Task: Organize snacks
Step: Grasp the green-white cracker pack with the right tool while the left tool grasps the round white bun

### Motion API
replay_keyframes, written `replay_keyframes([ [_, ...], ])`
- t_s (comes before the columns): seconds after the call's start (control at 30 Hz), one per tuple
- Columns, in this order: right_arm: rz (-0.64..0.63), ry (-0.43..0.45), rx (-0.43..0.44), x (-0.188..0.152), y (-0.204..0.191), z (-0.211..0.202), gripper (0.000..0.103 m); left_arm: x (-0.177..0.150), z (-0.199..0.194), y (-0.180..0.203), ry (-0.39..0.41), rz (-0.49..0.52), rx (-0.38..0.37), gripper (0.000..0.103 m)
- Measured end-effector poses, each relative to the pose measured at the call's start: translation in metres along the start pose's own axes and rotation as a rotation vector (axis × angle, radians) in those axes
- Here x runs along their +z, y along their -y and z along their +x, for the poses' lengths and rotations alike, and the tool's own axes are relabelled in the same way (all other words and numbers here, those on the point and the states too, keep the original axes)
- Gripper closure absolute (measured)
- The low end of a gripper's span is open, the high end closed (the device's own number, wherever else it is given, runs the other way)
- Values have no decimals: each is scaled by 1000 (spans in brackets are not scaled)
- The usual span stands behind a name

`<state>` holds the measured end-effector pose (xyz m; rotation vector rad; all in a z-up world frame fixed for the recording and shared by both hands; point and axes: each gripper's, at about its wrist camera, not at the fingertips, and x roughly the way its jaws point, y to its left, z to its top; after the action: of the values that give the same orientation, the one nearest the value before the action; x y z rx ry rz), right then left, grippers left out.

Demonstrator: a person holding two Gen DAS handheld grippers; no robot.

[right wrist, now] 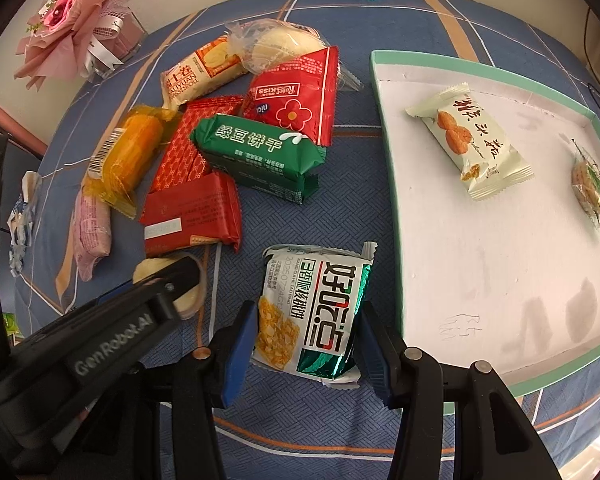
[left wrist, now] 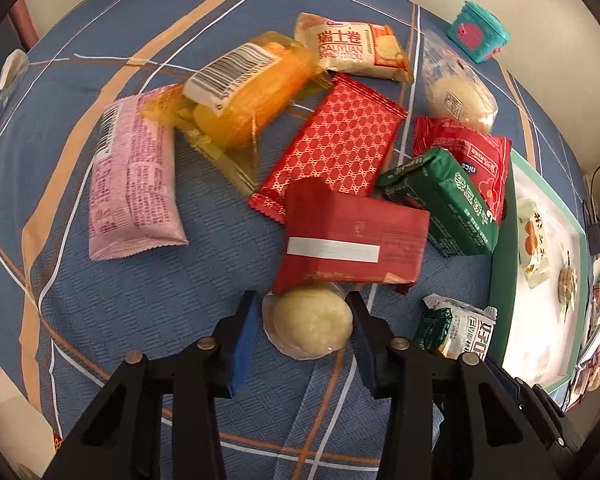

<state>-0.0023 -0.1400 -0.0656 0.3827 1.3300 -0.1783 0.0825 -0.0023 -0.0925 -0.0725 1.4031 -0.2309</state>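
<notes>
Left wrist: my L gripper (left wrist: pixel 305 322) pinches pale bun (left wrist: pixel 310 322); red pack (left wrist: pixel 352 240) crowds 12 o'clock. R gripper (right wrist: pixel 306 344) clamps white-green pack (right wrist: pixel 314 312), tray (right wrist: pixel 384 128) at 2.

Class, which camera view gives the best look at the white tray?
The right wrist view: the tray fills its right side, showing the green rim, white floor and two snacks inside. The left wrist view shows only a squeezed strip of it at the right edge.

Right gripper (right wrist: pixel 306 354) clamped on white-green snack packet (right wrist: pixel 314 312) — beside tray (right wrist: pixel 388 184).
</notes>
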Motion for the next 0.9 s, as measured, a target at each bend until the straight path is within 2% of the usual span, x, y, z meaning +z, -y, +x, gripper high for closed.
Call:
replay_keyframes([
  [0.5,-16,-10,-16,-2,-4,2,50,4,18,26,13,98,100,57],
  [0.9,-43,-22,-33,-5,-8,4,50,-4,22,51,10,142,131,51],
])
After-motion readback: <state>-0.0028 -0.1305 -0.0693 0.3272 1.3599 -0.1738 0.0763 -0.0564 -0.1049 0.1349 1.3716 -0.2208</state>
